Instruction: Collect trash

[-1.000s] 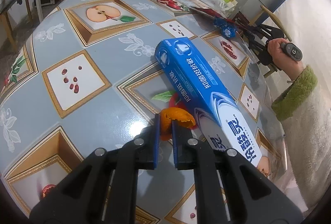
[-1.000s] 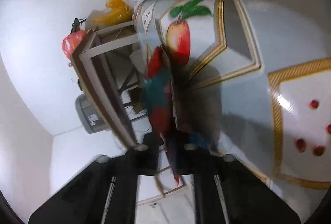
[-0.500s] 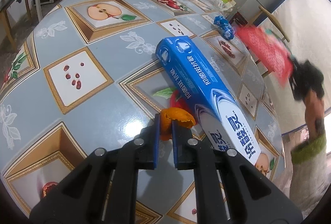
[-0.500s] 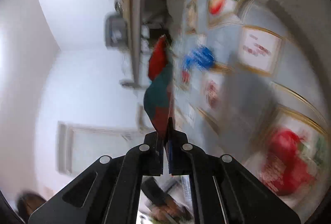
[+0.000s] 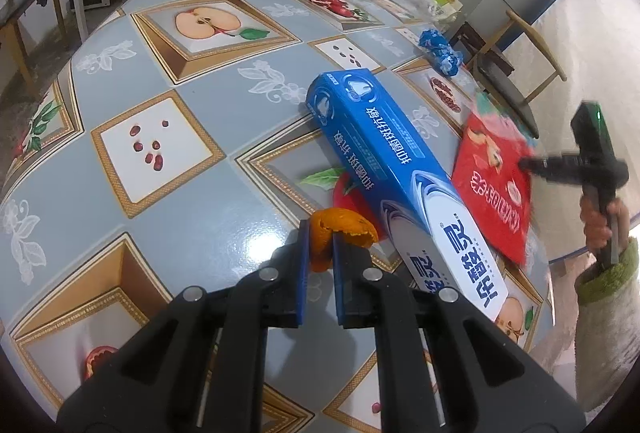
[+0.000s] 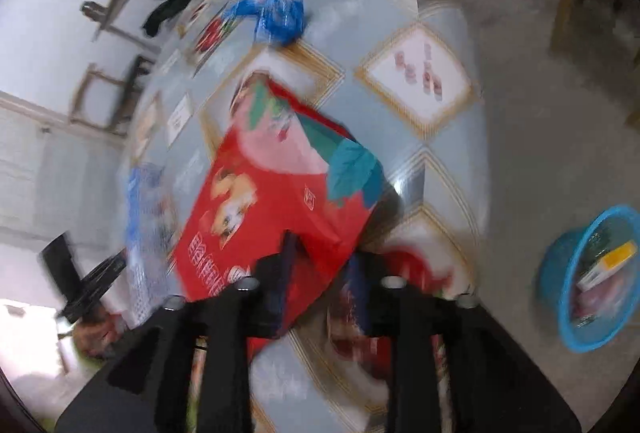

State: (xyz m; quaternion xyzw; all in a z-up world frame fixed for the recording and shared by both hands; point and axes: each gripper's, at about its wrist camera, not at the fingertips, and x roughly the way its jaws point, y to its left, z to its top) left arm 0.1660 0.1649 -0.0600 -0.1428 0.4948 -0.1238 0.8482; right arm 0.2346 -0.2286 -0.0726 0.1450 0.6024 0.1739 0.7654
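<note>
Beside the long blue toothpaste box [image 5: 404, 185], on the near side of it, your left gripper [image 5: 320, 253] has its jaws clamped together on a curl of orange peel [image 5: 340, 233], which sits just above the fruit-patterned bench [image 5: 168, 137] and almost touches the box's white end. On the far side of the toothpaste box, a flat red snack bag [image 5: 494, 185] lies over the bench edge, with your right gripper [image 6: 320, 261] at its outer corner. In the right wrist view the jaws stand apart, one blade on either side of the bag's near corner, and the blur makes it impossible to tell whether either blade touches the bag. The bag itself [image 6: 272, 209] shows a dog's face and teal leaves, tilted so that its top end points toward the bench's middle. Beyond the toothpaste box, well apart from it near the bench's far rim, lies a crumpled blue wrapper [image 5: 440, 51], also visible past the red bag in the right wrist view [image 6: 276, 15]. Down on the floor, off the bench edge from the toothpaste box, stands a blue plastic basket [image 6: 560, 297] that holds a yellow-and-white carton [image 6: 608, 261] and other scraps too blurred to name.
</note>
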